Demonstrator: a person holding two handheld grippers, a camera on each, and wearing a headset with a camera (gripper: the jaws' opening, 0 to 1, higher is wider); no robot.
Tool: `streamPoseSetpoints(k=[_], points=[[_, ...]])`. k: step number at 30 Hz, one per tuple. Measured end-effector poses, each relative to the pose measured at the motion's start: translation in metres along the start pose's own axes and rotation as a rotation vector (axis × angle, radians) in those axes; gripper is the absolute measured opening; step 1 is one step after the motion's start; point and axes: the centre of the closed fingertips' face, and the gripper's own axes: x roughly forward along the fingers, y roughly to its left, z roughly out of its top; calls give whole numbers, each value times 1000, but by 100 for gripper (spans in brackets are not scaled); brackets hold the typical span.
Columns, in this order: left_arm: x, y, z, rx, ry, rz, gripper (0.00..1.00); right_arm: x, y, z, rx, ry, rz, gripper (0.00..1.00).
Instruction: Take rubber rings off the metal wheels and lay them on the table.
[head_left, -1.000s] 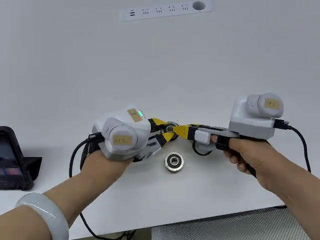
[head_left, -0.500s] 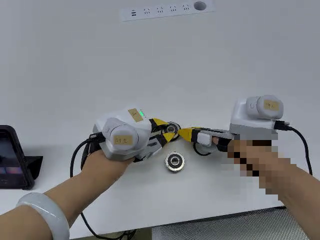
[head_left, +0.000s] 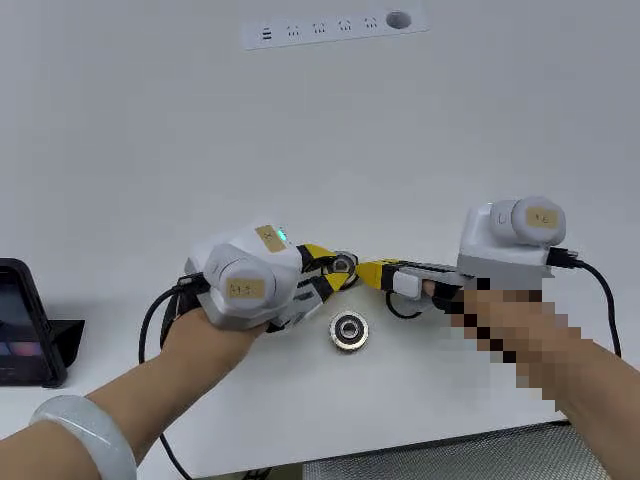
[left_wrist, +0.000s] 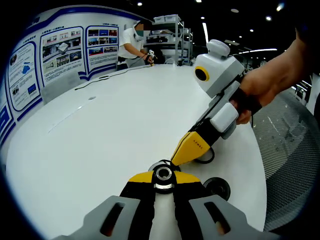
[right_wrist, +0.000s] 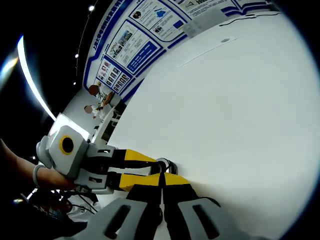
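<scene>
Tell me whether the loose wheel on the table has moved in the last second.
No. The wheel sits the same way below the power strip; only the camera shifted.

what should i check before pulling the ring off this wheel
1. Hold: left gripper shut on wheel: ok.
2. Contact: right gripper tips at the wheel's rim: ok.
3. Catch: ring pinched by right gripper: cannot tell.
4. Clearance: second wheel lies apart from both grippers: ok.
5. Drop spot: bare table in front: ok.
</scene>
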Motion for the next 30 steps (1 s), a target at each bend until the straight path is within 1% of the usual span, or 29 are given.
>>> streamPoseSetpoints(k=[9,16,20,22,23,24,26,28,30], points=[[0,0,0,1,-1,-1,14,1,13,4,0,-9,26,2],[0,-1,0,4,0,-3,14,-2,12,5,-2,-11,31,2],[0,-1,0,5,-3,-4,14,-3,17,5,-2,-13,42,2],[0,-1,0,8,-2,-5,14,-2,19,5,0,-10,51,2],[0,-1,0,9,-2,-4,13,-2,24,6,0,-19,77,2],[0,-1,0,10,-2,-4,13,-3,28,9,14,-31,91,2],[0,-1,0,9,-2,-4,13,-3,23,8,-7,-25,66,2],[0,-1,0,9,-3,-4,13,-4,19,8,17,-28,57,2],[0,-1,0,7,-3,-5,14,-4,15,7,14,-25,46,2]])
